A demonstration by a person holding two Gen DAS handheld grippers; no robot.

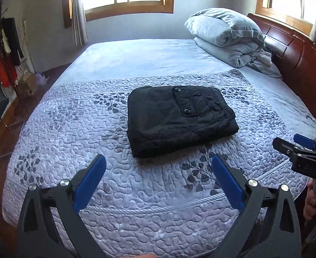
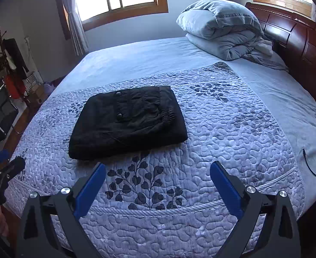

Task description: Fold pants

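Black pants [image 1: 179, 120] lie folded into a compact rectangle on the quilted bedspread [image 1: 76, 133], pocket flap with two snaps facing up. They also show in the right wrist view [image 2: 125, 124]. My left gripper [image 1: 158, 161] is open and empty, held above the quilt just short of the pants' near edge. My right gripper [image 2: 158, 167] is open and empty, near the pants' near right corner. The right gripper also shows at the right edge of the left wrist view [image 1: 302, 148], and the left gripper at the left edge of the right wrist view [image 2: 3, 163].
A folded grey duvet and pillow [image 1: 229, 36] sit at the head of the bed by the wooden headboard [image 1: 298, 53]. A coat rack [image 1: 7, 49], a chair [image 2: 0, 111] and boxes stand on the floor at the left. A black cable [image 2: 313, 163] lies on the sheet at the right.
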